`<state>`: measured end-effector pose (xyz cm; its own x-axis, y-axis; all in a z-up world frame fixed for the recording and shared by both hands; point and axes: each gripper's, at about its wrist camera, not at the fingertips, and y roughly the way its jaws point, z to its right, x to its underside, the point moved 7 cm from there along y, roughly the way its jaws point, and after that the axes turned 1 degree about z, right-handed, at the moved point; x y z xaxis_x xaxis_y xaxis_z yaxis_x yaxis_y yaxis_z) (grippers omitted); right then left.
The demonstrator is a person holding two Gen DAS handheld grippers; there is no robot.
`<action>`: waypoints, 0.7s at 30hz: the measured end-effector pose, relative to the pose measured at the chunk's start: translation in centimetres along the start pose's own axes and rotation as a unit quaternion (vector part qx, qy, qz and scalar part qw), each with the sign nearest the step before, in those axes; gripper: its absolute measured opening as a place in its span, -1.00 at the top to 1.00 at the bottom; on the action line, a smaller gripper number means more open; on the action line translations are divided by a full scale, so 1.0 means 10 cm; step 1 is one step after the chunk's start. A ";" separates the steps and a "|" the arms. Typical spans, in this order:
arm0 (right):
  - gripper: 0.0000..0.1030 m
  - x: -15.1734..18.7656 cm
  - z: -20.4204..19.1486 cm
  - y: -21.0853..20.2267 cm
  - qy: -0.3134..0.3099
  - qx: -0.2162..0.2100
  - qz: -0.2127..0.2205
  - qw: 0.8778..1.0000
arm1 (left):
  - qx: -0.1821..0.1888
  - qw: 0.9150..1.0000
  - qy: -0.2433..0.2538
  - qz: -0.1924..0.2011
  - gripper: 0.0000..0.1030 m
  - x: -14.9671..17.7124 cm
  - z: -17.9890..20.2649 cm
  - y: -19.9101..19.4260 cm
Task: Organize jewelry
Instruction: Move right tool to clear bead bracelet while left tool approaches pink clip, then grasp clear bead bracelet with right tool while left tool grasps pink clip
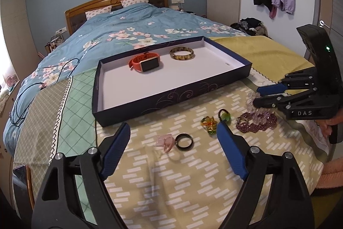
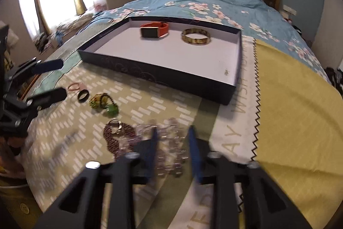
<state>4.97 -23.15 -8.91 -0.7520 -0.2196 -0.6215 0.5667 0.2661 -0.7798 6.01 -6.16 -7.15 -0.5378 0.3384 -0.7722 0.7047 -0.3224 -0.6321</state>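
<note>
Step in hand: a pickup of the clear bead bracelet (image 2: 169,143) by the right gripper (image 2: 172,138) is judged to be under way; the strand is blurred in the right wrist view.

Progress: two pieces are already laid in the tray (image 1: 171,98), the orange watch (image 1: 145,62) and the gold bangle (image 1: 182,53), both toward the tray's 12 o'clock side; most pieces are still left on the patterned cloth (image 1: 193,175).

Right gripper: the jaws are narrowed to a small gap, with clear beads seen between the blue pads (image 2: 153,149). Whether the pads are pressed on the strand cannot be told through the blur.

Left gripper: the left gripper (image 1: 173,132) is held wide apart and empty, hovering above the black ring (image 1: 184,141) and the pink band (image 1: 165,141), neither of which is touched.

Remaining pieces: from the black ring, the yellow-green piece (image 1: 209,123) and green bead tie (image 1: 225,116) are found at 2 o'clock; the purple bead bracelet (image 1: 255,123), just beside the clear strand, lies at 3 o'clock.

Next move: a firm closure on the clear strand is called for, then a lift clear of the purple beads, which may be dragged along, and a carry toward 11 o'clock over the tray wall.
</note>
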 end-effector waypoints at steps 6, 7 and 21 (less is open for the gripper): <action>0.73 -0.02 0.01 -0.07 0.008 -0.015 0.013 1.000 | -0.013 1.000 -0.017 -0.022 -0.38 0.05 -0.20 0.06; 0.74 -0.03 0.01 -0.10 0.011 -0.017 0.018 1.000 | -0.014 0.999 -0.020 -0.026 -0.34 0.05 -0.23 0.08; 0.88 -0.22 -0.10 -0.32 0.023 -0.053 0.059 0.997 | 0.023 0.996 -0.016 -0.079 0.76 0.20 -0.14 0.30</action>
<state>4.52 -22.59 -4.95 -0.6978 -0.1380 -0.7029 0.6159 0.3853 -0.6871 7.69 -5.17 -10.48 -0.6559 0.3601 -0.6634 0.5877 -0.3080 -0.7482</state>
